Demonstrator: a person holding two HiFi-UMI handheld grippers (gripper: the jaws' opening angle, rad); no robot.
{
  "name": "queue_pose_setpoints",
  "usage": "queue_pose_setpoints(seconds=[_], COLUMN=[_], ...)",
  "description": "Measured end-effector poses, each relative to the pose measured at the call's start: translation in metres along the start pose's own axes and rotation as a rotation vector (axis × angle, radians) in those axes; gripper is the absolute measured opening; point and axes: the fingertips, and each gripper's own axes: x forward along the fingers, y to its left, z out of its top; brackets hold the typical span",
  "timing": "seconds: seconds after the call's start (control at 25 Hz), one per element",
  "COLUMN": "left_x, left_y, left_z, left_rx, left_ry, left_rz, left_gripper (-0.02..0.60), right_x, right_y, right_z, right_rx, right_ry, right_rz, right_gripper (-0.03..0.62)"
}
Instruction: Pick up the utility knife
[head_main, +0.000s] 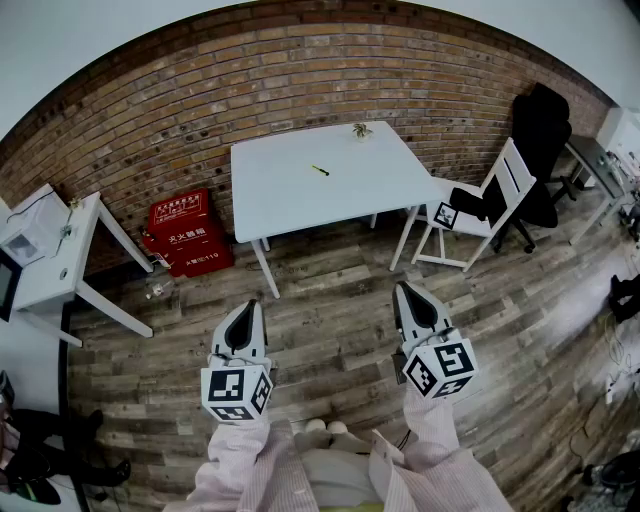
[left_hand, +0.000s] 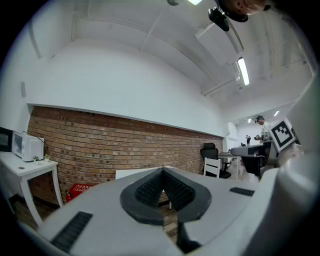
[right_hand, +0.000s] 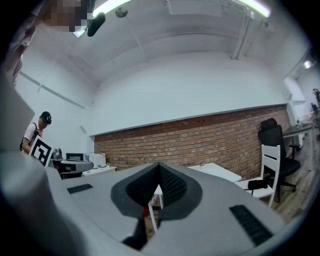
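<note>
A small yellow and black utility knife (head_main: 320, 170) lies on the white table (head_main: 290, 195) that stands against the brick wall, far ahead of me. My left gripper (head_main: 245, 312) hovers over the wooden floor, level, its jaws shut with nothing between them. To its right my right gripper (head_main: 408, 295) is held the same way, shut and empty. Both are well short of the table. In the left gripper view the fingertips (left_hand: 162, 172) meet in front of the table (left_hand: 135, 174). The right gripper (right_hand: 159, 167) shows its tips touching too.
A white chair (head_main: 480, 215) with a black item on its seat stands right of the table, a black office chair (head_main: 540, 140) behind it. A red box (head_main: 185, 232) sits on the floor left of the table. A white side table (head_main: 55, 260) is at far left.
</note>
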Motion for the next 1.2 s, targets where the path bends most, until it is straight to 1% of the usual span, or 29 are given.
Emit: queue_pose_setpoints(seconds=[0.12,0.28,0.56,0.68,0.72,0.8,0.96,1.2], left_x=[0.000,0.000,0.000,0.000,0.000,0.000,-0.001,-0.005], left_y=[0.002,0.000,-0.007,-0.009,-0.009,-0.012,-0.018,-0.014], left_z=[-0.001,-0.002,-0.004,-0.008,-0.009,-0.010,-0.007,-0.012], left_rx=[-0.004,-0.010,-0.022,-0.029,-0.033,-0.037,-0.033,-0.045], left_ry=[0.002,0.005,0.004,0.005,0.005,0.008,0.009,0.021], left_rz=[-0.003,-0.005,0.000,0.005,0.008,0.011,0.005,0.026], left_gripper=[-0.009,-0.009,-0.009,-0.009,-0.009,-0.009,-0.009,-0.008], right_x=[0.000,-0.001,-0.003,-0.004,-0.005,-0.007,-0.009,-0.005], right_y=[0.004,0.003,-0.008,-0.013,-0.014,-0.017,-0.023,-0.024], right_z=[0.000,0.003,-0.001,-0.006,-0.008,-0.010,-0.012,-0.015], right_rx=[0.002,0.038,0.067,0.071,0.072,0.071,0.077,0.084], right_ry=[-0.009,-0.039,-0.034,-0.023,-0.018,-0.007,0.003,0.012], right_rz=[0.009,0.028,0.011,0.004,0.005,0.007,-0.001,0.007], right_gripper=[0.002,0.002,0.012,0.055,0.080,0.087,0.134,0.155])
